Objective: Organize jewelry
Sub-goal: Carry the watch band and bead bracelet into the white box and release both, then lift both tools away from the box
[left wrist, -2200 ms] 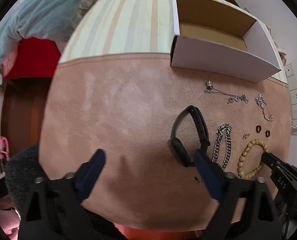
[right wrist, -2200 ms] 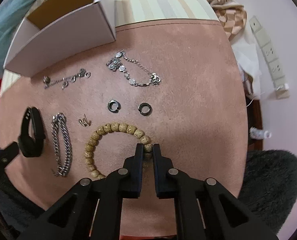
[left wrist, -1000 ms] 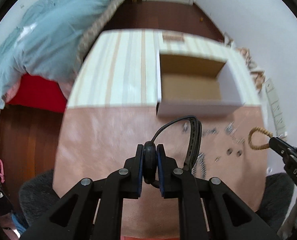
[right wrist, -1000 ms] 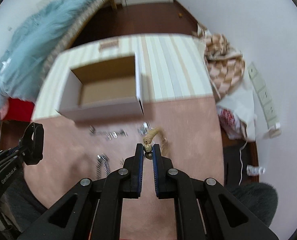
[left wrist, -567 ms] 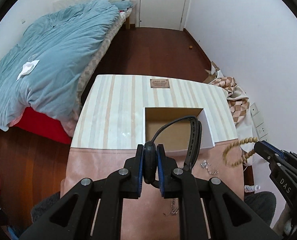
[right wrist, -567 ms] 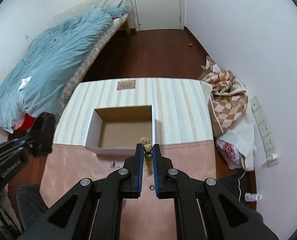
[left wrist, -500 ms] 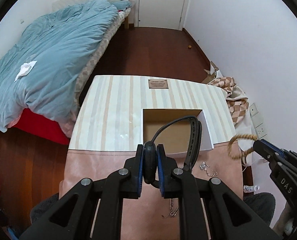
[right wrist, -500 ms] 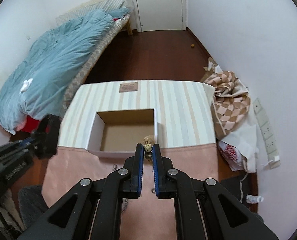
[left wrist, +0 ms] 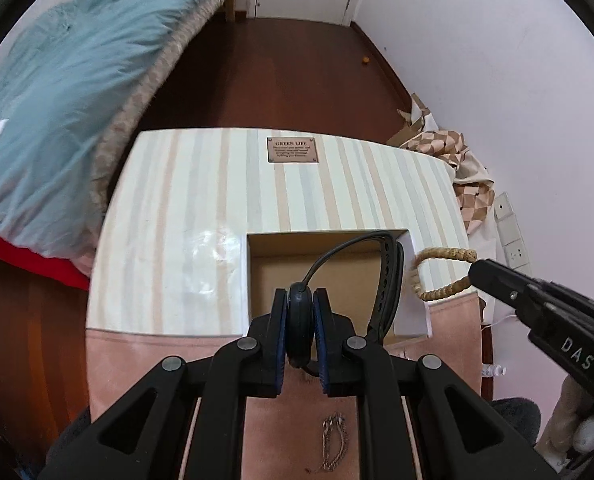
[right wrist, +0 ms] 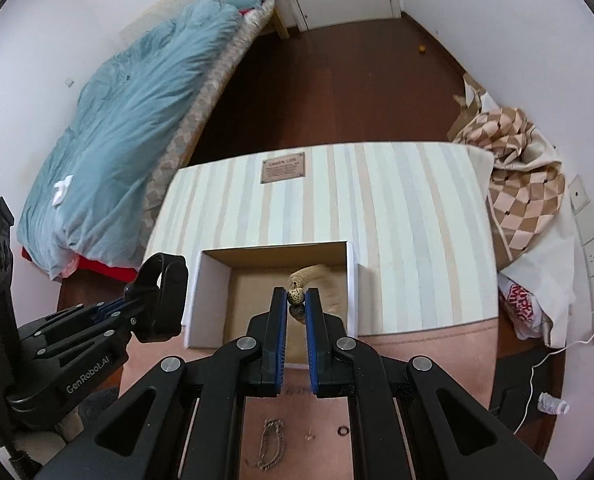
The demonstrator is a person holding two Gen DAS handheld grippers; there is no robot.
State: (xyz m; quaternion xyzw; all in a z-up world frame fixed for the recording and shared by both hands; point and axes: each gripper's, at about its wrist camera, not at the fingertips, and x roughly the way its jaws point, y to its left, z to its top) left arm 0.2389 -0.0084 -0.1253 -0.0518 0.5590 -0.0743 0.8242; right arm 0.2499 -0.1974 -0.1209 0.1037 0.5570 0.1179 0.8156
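My left gripper point(left wrist: 300, 300) is shut on a black wristband point(left wrist: 385, 280) and holds it high above the open white box point(left wrist: 244, 280). My right gripper point(right wrist: 296, 298) is shut on a wooden bead bracelet point(right wrist: 297, 295), held above the same box point(right wrist: 207, 292). In the left wrist view the bracelet point(left wrist: 443, 272) hangs from the right gripper point(left wrist: 475, 268) over the box's right wall. In the right wrist view the wristband point(right wrist: 163, 296) sits in the left gripper point(right wrist: 135, 312) left of the box. A silver chain bracelet point(left wrist: 333, 446) lies on the pink mat; it also shows in the right wrist view point(right wrist: 271, 448).
The box stands on a striped table top point(left wrist: 201, 200) at the far edge of the pink mat point(left wrist: 109, 360). A small black ring point(right wrist: 342, 432) lies on the mat. A bed with a blue duvet point(right wrist: 129, 120) is at far left; checked cloth point(right wrist: 525, 184) is at right.
Both grippers have moved forward and lower toward the box with their loads. The bead bracelet now hangs closer to the box's right wall.
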